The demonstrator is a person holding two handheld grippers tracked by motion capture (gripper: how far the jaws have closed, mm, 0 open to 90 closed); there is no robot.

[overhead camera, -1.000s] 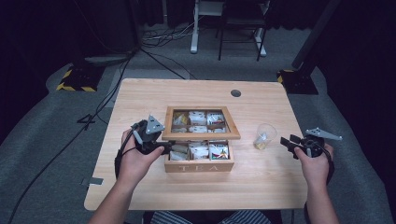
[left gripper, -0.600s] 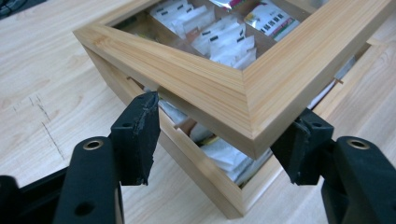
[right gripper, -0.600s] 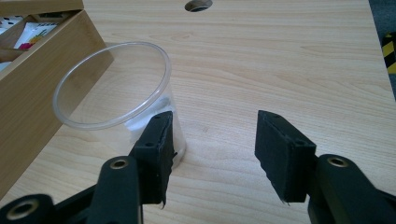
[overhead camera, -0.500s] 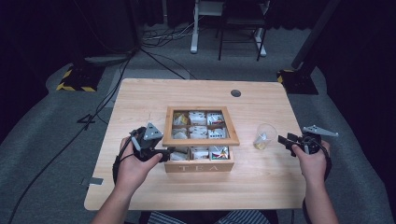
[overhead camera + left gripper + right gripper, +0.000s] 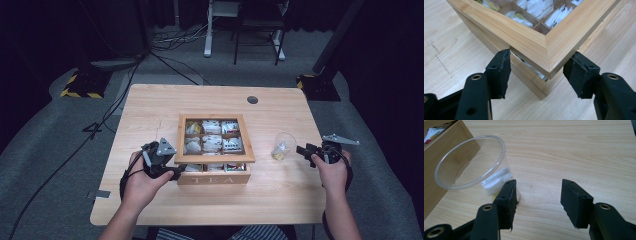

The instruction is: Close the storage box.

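The left tool [image 5: 536, 72] stands wide open with its jaws straddling the near-left corner of the glazed lid [image 5: 534, 37] of the wooden tea box [image 5: 214, 150], which sits mid-tabletop with the lid slightly raised; the step in hand appears to be lowering or lifting that lid. The right tool [image 5: 537, 197] is also wide open and holds nothing, just beside the clear plastic cup [image 5: 471, 165] containing a tea bag; the next move probably calls for steady lid control. The pale wooden tabletop [image 5: 150, 105] stands on grey carpet in a dark room with cables.

Left gripper [image 5: 176, 172] low at table's near-left, jaws spread wide, hand [image 5: 142, 181] wrapped round its body, forearm angling in from bottom. Right gripper [image 5: 301, 149] out at right edge, jaws apart, pointing inward; right hand [image 5: 331, 170] gripping from behind, wrist straight.
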